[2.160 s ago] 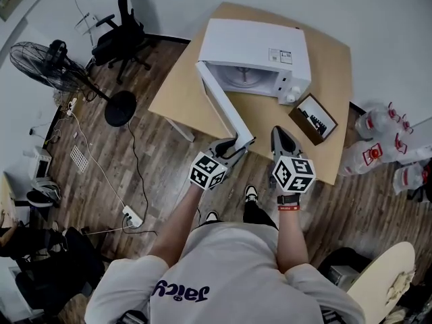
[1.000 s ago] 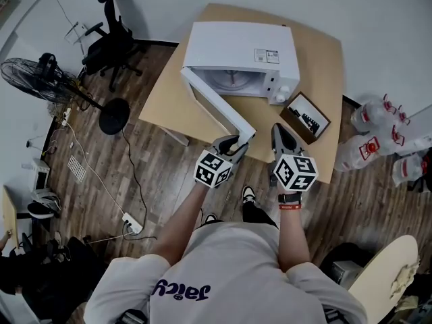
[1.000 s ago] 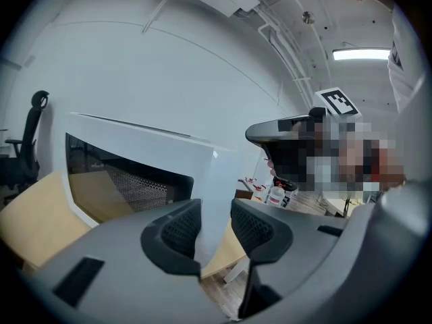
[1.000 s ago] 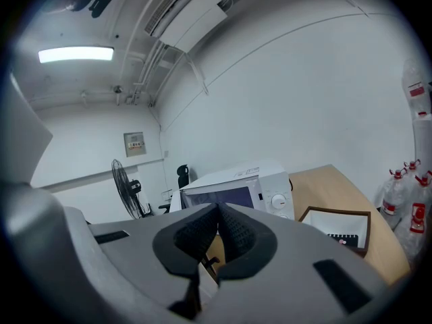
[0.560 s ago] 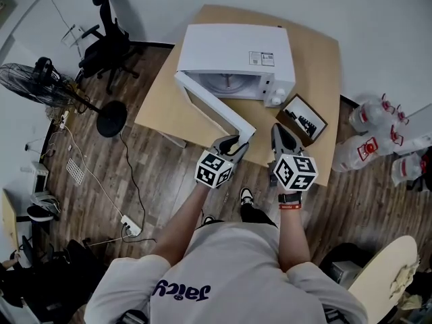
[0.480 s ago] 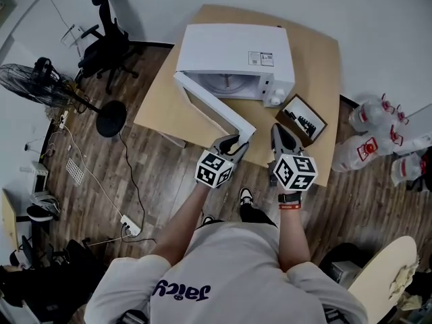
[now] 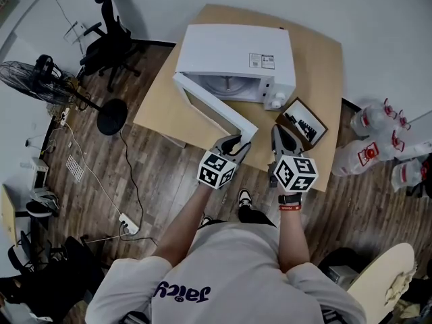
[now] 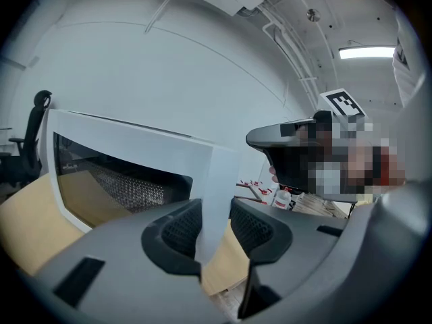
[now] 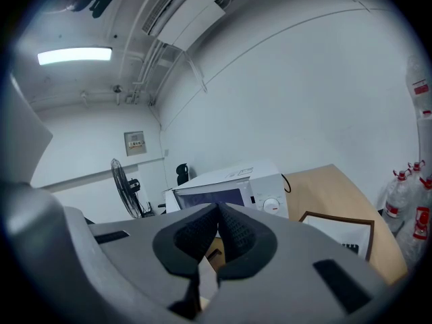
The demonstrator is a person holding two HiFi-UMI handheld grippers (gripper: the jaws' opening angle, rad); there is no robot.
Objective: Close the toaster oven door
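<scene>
White boxy toaster oven [image 7: 233, 52] is set far on the light wooden bench [image 7: 317, 66]; its windowed white door [image 7: 212, 110] is swung open toward near left. Door's free edge is clamped in left gripper [image 7: 233, 144] fingers. Right gripper [image 7: 280, 137] fingers are pressed together, empty, just right.

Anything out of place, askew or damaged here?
Only the door of the toaster oven stands out: it is swung wide open over the table, with its free edge clamped in the left hand-held gripper. The right hand-held gripper is shut and empty. Nothing looks spilled or damaged.
</scene>
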